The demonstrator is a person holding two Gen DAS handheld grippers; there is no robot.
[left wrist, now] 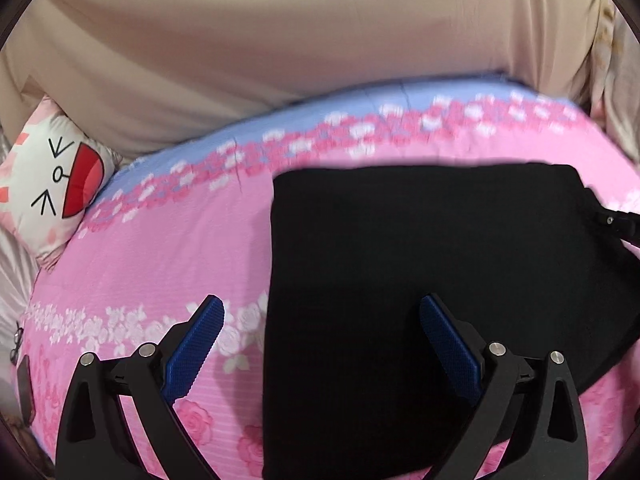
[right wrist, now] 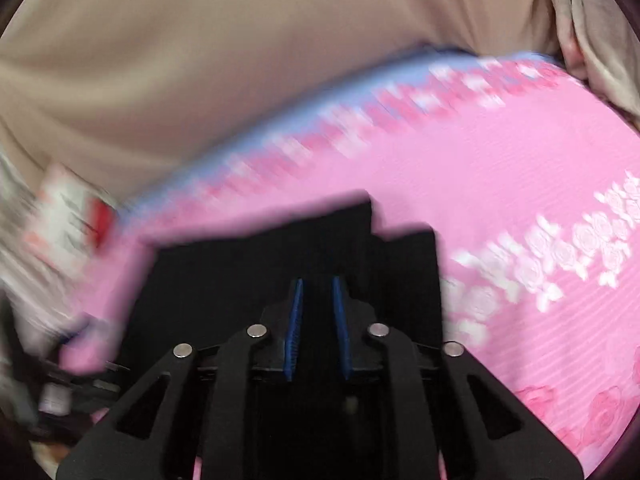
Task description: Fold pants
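Note:
The black pants [left wrist: 420, 240] lie folded into a rectangle on the pink flowered bed sheet [left wrist: 160, 248]. My left gripper [left wrist: 322, 300] hovers open and wide over their near left edge: one blue pad is above the sheet, the other above the black cloth. A bit of my right gripper [left wrist: 618, 222] shows at the pants' far right corner. In the blurred right wrist view, my right gripper [right wrist: 317, 280] is shut, its blue pads nearly together over the pants [right wrist: 240, 272]. Everything between them is black, so pinched cloth cannot be made out.
A white cushion with a cartoon face [left wrist: 52, 176] leans at the bed's far left. Beige fabric [left wrist: 280, 40] rises behind the bed. Glasses [left wrist: 16, 344] and a dark flat object [left wrist: 26, 392] lie at the left edge. Pink sheet [right wrist: 500, 168] spreads right of the pants.

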